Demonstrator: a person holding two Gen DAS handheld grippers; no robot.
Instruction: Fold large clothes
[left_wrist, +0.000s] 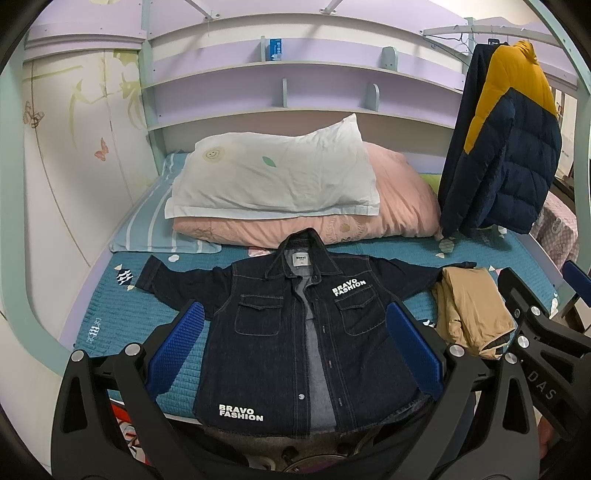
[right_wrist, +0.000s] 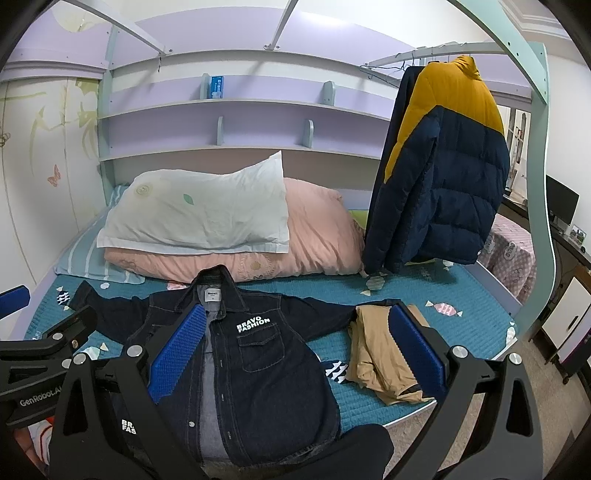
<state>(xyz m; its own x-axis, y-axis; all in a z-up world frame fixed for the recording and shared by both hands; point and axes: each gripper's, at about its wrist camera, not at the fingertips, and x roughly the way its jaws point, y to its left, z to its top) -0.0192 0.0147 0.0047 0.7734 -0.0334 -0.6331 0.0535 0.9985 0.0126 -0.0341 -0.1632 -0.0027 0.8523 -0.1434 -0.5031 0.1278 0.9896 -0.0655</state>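
A dark denim jacket (left_wrist: 295, 332) with white "BRAVO FASHION" prints lies flat and face up on the teal bed cover (left_wrist: 110, 314), sleeves spread to both sides, front open, hem at the bed's near edge. It also shows in the right wrist view (right_wrist: 251, 354). My left gripper (left_wrist: 295, 332) is open and empty, hovering above the jacket's body. My right gripper (right_wrist: 299, 339) is open and empty, above the jacket's right side and the bed. A folded tan garment (left_wrist: 469, 310) lies to the right of the jacket and shows in the right wrist view (right_wrist: 376, 354).
A white pillow (left_wrist: 273, 177) rests on a pink quilt (left_wrist: 399, 206) at the head of the bed. A navy and yellow puffer jacket (left_wrist: 506, 147) hangs at the right. Purple shelves (left_wrist: 295, 81) line the back wall. The bed's right edge drops to the floor (right_wrist: 480, 391).
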